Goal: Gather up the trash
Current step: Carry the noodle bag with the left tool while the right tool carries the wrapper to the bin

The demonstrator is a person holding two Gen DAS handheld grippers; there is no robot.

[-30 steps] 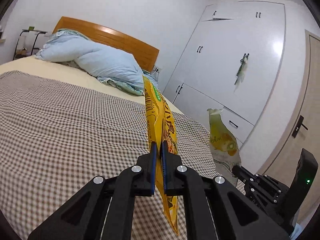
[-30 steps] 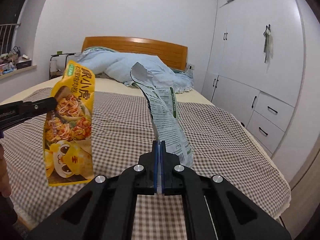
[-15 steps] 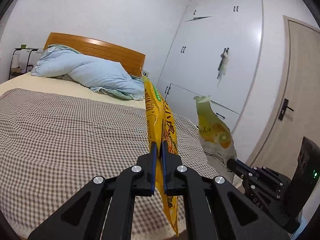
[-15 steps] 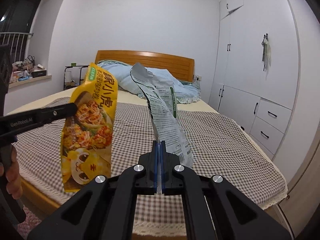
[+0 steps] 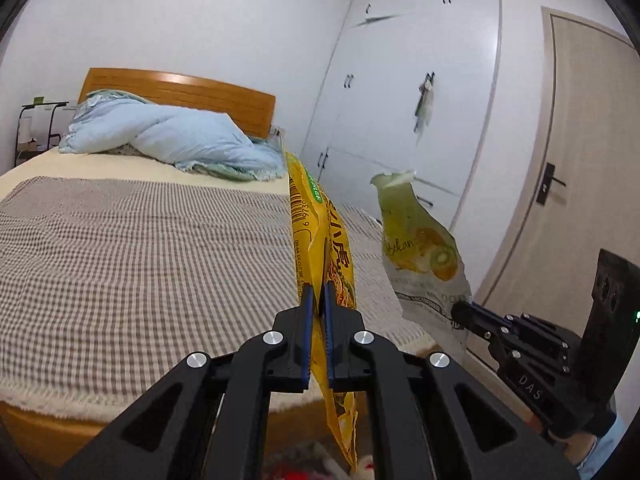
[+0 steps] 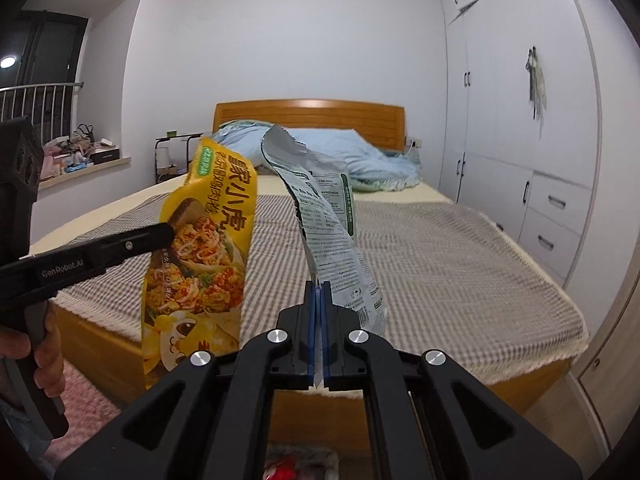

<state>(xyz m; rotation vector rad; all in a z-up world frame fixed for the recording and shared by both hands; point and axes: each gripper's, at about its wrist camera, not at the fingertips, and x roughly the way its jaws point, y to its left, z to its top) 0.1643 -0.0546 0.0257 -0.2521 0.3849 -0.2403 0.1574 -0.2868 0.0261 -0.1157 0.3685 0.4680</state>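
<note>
While both grippers are held in the air before the foot of the bed (image 6: 460, 264), each one carries a piece of trash. The yellow snack wrapper (image 5: 320, 240) stands between the blue pads of the left gripper (image 5: 318, 300); most of it rises above the fingertips, and its lower end hangs down below them. The jaws are clenched on it. In the right wrist view the same yellow snack wrapper (image 6: 200, 256) hangs to the left of the right gripper (image 6: 319, 300), and its front shows large Chinese characters, a small green label at the top corner, a photo of a filled wrap and a cartoon face. On the body of the left gripper (image 6: 164, 232) the words "GenRobot.AI" can be read.

The right gripper grasps the silver pouch (image 6: 328, 220) at its lower edge, with the jaws pressed together on it. The pouch rises up and leans to the left above the fingertips, and its printed text is too small to read. In the left wrist view its front is green and yellow with fruit slices (image 5: 420, 252), and it stands to the right of the left gripper. "DAS" is written on the right gripper (image 5: 460, 312) body.
</note>
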